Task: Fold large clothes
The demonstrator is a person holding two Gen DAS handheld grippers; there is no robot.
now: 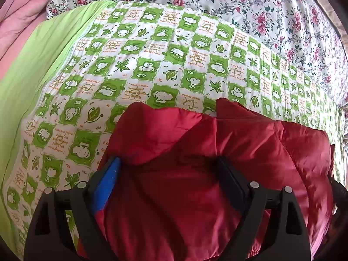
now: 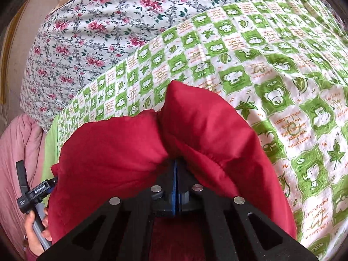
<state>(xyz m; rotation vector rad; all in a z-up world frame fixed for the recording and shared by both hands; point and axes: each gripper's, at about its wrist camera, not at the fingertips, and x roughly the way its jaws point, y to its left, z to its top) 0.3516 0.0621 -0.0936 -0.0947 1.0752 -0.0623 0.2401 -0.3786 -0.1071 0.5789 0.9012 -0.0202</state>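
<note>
The big red coat point(image 1: 195, 174) lies on a bed, on top of a green and white checked blanket point(image 1: 152, 65) with little animals on it. A flowery sheet point(image 1: 261, 10) is in the upper part of both views, and a pink cover point(image 1: 17, 21) shows in the upper left of the left wrist view.

The left tool point(image 1: 168, 165) is spread wide, with the puffy red cloth filling the lower middle of its frame between the blue finger and the black finger. It does not look pinched there (the cloth just bulges up between them). My guess is that this tool is open so it can take a new hold or let the coat settle.

The right tool point(image 2: 175, 174) has its two fingers pressed together in the lower middle of its frame, and the red cloth bunches up in two humps right at the tips. It seems to be pinching an edge of the coat, likely to lift it and fold it over.

At the lower left of the right wrist view, a hand point(image 2: 35, 228) holds the handle of the other tool, just beside the coat.
</note>
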